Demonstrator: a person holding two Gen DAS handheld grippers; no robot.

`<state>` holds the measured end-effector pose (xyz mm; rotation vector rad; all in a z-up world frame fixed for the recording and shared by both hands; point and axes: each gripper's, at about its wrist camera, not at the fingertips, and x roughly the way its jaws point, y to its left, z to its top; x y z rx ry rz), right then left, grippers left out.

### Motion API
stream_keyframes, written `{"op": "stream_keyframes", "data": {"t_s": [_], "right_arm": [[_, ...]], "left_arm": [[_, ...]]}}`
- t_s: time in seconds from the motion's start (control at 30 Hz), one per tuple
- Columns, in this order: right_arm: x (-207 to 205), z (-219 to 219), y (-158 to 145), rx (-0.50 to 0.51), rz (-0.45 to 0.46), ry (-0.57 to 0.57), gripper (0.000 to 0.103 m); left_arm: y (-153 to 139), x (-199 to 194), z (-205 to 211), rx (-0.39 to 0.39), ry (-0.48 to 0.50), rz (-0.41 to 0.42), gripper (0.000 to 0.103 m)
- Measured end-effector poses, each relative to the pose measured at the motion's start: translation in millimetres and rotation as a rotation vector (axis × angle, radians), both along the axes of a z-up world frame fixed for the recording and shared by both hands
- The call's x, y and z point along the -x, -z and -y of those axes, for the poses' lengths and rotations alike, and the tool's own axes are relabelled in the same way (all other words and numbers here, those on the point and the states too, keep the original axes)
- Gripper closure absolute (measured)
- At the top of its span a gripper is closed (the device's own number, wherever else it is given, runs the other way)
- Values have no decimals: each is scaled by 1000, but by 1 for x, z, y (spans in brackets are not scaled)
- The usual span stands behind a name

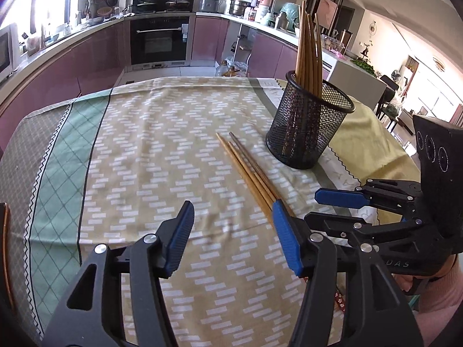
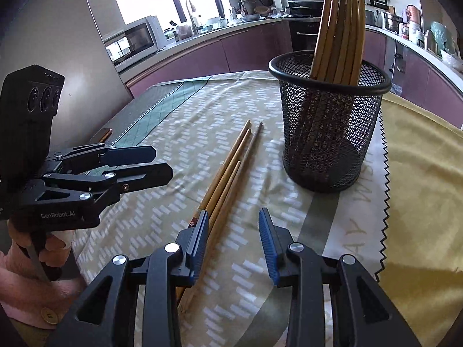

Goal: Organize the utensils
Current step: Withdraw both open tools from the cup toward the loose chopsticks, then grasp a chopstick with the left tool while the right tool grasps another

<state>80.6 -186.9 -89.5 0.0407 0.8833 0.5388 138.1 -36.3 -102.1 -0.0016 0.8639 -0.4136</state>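
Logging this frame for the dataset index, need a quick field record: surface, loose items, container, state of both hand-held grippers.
surface: patterned tablecloth on a table
loose items: three wooden chopsticks lying side by side on the cloth
container: black mesh cup, upright, beside the loose chopsticks
cup contents: bundle of chopsticks standing in it
left hand-held gripper: open, nothing held, beside the loose chopsticks
right hand-held gripper: open, pads not pressing anything, chopstick ends lie by its left finger
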Motion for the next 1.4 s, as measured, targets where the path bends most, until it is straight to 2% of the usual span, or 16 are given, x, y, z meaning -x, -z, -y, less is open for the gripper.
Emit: {"op": "stream_keyframes", "data": {"t_s": [0.3, 0.97, 1.2, 1.3, 1.4], "right_arm": [[2, -6, 7, 28, -7, 5, 69], [-4, -9, 7, 54, -24, 39, 70], [-4, -3, 7, 40, -29, 46, 70], [-3, -1, 8, 40, -30, 46, 70], [-4, -1, 8, 39, -29, 42, 70]], "left_arm": [[13, 0, 5, -18, 3, -31, 47], [18, -9, 22, -37, 29, -58, 47], [25, -17, 36, -76, 33, -64, 46], [26, -17, 37, -82, 37, -61, 47], [25, -17, 35, -79, 38, -65, 53]]}}
